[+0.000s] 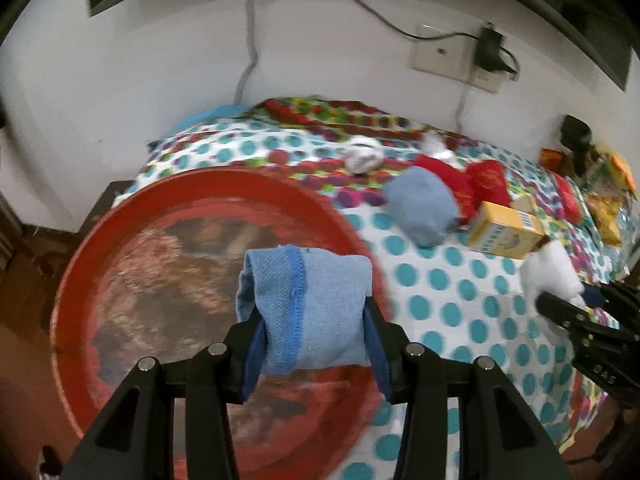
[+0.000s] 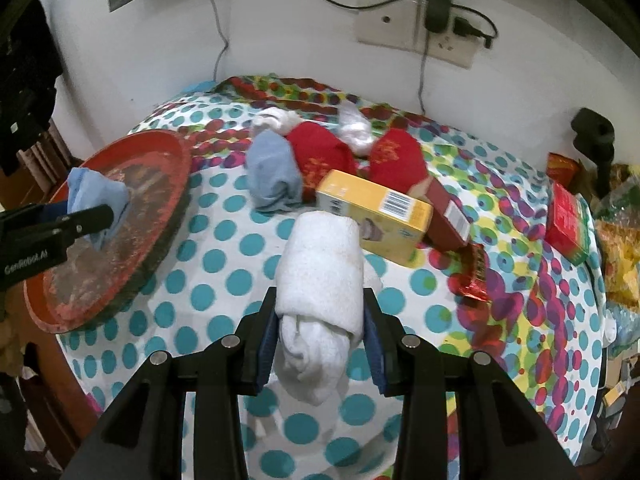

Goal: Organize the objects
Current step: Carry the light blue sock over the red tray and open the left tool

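left hand-held gripper (image 1: 310, 344) pinches a blue sock roll (image 1: 304, 308) over the red tray (image 1: 200, 188); right hand-held gripper (image 2: 320, 348) pinches a white sock roll (image 2: 320, 280).

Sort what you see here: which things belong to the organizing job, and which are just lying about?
Job: light blue sock roll in left gripper; white sock roll in right gripper; red tray.
Lying about: wall charger; black stand.

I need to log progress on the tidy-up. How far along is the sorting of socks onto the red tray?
Done: nothing lies on the red tray yet. In hand: the left gripper holds a light blue sock bundle above the tray; the right gripper holds a white sock bundle over the dotted cloth. Left: another blue bundle, red socks, white socks and the yellow box.
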Action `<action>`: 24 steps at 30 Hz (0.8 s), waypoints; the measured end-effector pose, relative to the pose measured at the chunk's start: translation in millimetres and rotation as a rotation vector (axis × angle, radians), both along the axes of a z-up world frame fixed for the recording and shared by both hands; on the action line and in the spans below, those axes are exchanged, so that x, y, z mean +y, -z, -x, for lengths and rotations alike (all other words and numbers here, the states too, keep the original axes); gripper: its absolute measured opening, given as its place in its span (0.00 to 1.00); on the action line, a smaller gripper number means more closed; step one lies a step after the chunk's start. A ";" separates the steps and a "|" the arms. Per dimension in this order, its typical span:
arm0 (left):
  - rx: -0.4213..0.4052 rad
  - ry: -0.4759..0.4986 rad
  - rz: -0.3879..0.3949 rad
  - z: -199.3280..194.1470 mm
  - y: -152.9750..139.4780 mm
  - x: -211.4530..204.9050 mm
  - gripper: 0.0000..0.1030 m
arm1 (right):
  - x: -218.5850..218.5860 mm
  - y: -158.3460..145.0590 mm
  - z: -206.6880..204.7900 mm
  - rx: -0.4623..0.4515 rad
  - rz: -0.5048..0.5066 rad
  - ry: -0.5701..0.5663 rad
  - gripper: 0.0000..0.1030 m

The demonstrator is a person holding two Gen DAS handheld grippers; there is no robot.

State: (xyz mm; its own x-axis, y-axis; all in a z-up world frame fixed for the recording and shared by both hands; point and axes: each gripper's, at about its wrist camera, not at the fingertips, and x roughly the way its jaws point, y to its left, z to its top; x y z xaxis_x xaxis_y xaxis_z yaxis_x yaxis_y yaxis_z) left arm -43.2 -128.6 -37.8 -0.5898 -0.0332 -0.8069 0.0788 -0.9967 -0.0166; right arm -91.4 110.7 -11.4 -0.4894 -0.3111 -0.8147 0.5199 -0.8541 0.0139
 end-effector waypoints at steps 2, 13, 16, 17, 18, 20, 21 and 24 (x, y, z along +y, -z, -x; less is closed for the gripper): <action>0.000 -0.023 0.007 -2.9 0.7 -14.9 0.44 | -7.8 -2.2 -4.6 0.005 -0.002 -0.013 0.36; -0.013 -0.153 0.042 -6.2 8.7 -93.6 0.44 | -28.4 -9.3 -14.9 0.024 -0.019 -0.036 0.36; -0.027 -0.182 0.057 -2.2 14.8 -111.7 0.44 | -27.8 -10.5 -14.1 0.025 -0.022 -0.028 0.36; -0.029 -0.194 0.063 -0.9 16.5 -117.3 0.44 | -27.1 -11.0 -13.7 0.027 -0.024 -0.024 0.36; -0.034 -0.198 0.068 0.8 18.4 -122.1 0.44 | -26.4 -11.3 -13.8 0.029 -0.027 -0.020 0.36; -0.034 -0.207 0.065 3.2 21.4 -130.4 0.44 | -24.2 -10.9 -11.8 0.027 -0.030 -0.010 0.36; -0.038 -0.213 0.064 5.2 23.3 -133.7 0.44 | -22.2 -10.4 -10.0 0.022 -0.028 -0.002 0.36; -0.041 -0.221 0.050 13.1 27.6 -143.2 0.44 | -17.7 -9.4 -6.3 0.017 -0.031 0.013 0.36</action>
State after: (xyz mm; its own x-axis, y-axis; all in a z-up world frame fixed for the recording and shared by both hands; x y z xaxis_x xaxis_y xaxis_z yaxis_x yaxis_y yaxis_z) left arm -56.4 -271.7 -65.3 -0.5307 -0.1988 -0.8239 0.2953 -0.9546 0.0401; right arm -85.1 92.9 -2.1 -0.5070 -0.2793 -0.8155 0.5087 -0.8607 -0.0215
